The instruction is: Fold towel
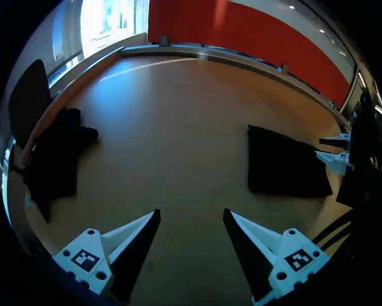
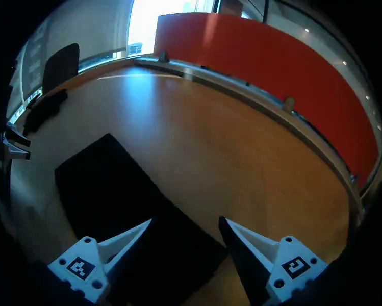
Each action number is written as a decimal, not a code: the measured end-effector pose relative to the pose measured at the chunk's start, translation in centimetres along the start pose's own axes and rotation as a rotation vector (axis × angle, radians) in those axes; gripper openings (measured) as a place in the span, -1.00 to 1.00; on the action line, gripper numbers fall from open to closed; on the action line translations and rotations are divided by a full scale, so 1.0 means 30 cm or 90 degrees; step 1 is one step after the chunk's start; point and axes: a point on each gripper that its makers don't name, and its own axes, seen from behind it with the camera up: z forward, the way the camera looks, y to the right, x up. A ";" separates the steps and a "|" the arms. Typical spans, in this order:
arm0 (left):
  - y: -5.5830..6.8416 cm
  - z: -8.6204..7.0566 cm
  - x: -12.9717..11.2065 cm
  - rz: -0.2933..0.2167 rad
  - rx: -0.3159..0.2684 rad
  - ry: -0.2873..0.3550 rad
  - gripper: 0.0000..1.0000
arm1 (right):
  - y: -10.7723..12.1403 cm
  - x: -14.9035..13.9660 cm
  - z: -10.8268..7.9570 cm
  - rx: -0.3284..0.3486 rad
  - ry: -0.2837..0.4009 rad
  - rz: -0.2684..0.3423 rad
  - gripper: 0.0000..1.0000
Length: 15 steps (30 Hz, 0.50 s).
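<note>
The towel lies flat on the wooden table as a compact dark rectangle, at the right of centre in the left gripper view and at the lower left in the right gripper view. Its edges are straight and its corners square, with no loose flap seen, so it appears folded at least once; the layers cannot be counted because the cloth is so dark. The left gripper hangs over bare table at the bottom of its frame, well apart from the towel, jaws wide with nothing between them. The right gripper hovers directly over the towel's near end, jaws likewise wide and empty; whether its tips touch the cloth cannot be told. Judged step: between folds, or the towel finished. A further fold would call for both grippers to pinch one short edge at its two corners and carry it across evenly. A crumpled dark cloth heap sits at the left of the frame by a chair, possibly further work.
</note>
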 end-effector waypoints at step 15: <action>0.010 0.009 0.012 0.006 -0.004 0.000 0.82 | -0.019 -0.082 -0.068 0.005 -0.005 0.014 0.82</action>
